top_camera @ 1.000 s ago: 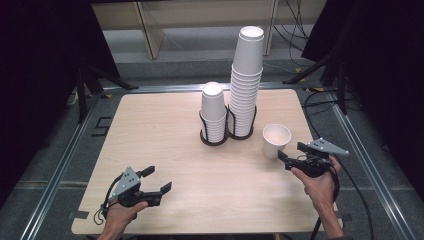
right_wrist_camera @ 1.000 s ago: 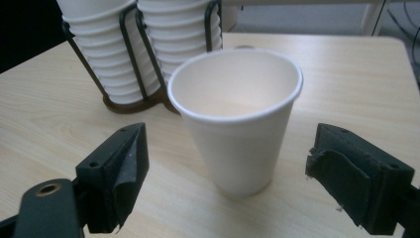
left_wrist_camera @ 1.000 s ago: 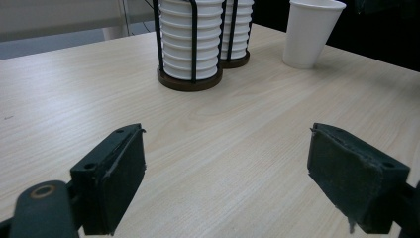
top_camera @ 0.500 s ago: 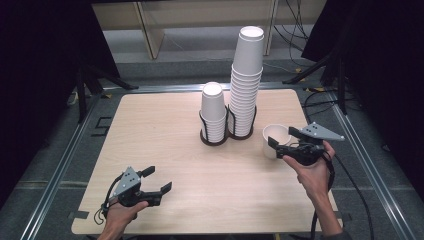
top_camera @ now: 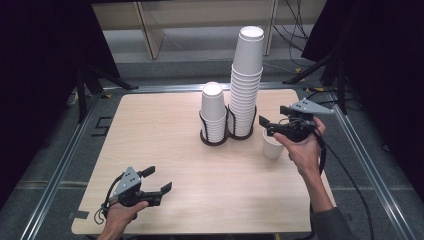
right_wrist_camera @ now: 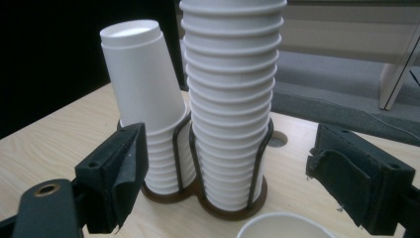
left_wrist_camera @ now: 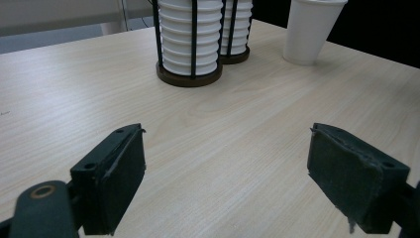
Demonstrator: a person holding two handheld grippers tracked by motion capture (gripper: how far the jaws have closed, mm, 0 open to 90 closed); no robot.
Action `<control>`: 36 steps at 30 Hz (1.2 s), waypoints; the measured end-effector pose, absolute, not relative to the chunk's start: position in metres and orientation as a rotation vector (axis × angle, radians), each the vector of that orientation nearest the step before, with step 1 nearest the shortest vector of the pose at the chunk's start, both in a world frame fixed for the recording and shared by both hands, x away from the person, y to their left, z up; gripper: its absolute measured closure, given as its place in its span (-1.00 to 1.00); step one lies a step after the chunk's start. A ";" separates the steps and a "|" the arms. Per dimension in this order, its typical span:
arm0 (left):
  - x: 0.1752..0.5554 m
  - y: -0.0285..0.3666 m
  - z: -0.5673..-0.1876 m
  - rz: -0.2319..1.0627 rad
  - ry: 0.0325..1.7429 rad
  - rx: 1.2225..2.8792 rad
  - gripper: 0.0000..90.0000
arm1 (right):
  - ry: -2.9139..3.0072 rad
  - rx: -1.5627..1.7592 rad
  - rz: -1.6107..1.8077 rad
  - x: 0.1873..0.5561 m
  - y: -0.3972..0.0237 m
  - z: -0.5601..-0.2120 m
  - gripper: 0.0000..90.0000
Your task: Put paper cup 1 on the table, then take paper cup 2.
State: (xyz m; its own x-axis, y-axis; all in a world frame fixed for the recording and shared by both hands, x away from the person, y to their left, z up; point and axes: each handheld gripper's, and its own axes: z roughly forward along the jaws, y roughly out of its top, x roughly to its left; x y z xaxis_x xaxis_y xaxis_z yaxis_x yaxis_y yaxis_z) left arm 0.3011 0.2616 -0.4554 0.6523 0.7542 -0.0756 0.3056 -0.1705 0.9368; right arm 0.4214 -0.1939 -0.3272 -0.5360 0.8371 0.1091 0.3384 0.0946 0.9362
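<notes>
Two grippers gape empty: right gripper (top_camera: 270,125) above the lone paper cup (top_camera: 273,146) beside the cup holder (top_camera: 227,135); left gripper (top_camera: 157,181) well apart.

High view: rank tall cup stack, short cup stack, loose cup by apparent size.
1. tall stack
2. short stack
3. loose cup, clearly smallest, partly hidden by the right gripper

All three stand at similar depth on the table, so nearness hardly skews the order.

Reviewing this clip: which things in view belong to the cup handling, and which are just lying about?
In the job:
right gripper, jaws open, above the single cup
tall stack
short stack
wire holder

Lying about:
left gripper, open, idle
cables beyond the table
</notes>
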 end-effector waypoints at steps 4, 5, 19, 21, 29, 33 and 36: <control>0.302 0.262 -0.455 0.502 0.857 1.752 -0.67 | 1.918 1.123 1.447 0.430 -0.190 -0.316 -0.66; 0.302 0.262 -0.455 0.502 0.859 1.754 -0.67 | 1.912 1.105 1.437 0.432 -0.190 -0.313 -0.66; 0.302 0.261 -0.456 0.496 0.864 1.754 -0.67 | 1.901 1.093 1.441 0.459 -0.176 -0.279 -0.66; 0.303 0.260 -0.457 0.489 0.852 1.736 -0.67 | 1.907 1.094 1.448 0.462 -0.174 -0.276 -0.66; 0.303 0.260 -0.457 0.491 0.855 1.740 -0.67 | 1.894 1.097 1.438 0.475 -0.175 -0.264 -0.66; 0.302 0.262 -0.456 0.495 0.869 1.739 -0.67 | 1.890 1.097 1.453 0.480 -0.175 -0.256 -0.66; 0.302 0.261 -0.457 0.490 0.855 1.733 -0.67 | 1.893 1.070 1.466 0.483 -0.173 -0.251 -0.66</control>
State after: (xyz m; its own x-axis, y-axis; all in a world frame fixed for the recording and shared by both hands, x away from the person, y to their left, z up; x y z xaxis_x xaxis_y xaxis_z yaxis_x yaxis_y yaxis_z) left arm 0.3025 0.2613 -0.4573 0.6554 0.7499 -0.0901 0.3020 -0.1508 0.9413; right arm 0.4826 -0.1735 -0.2506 -0.5572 0.8276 0.0684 0.2729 0.1047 0.9563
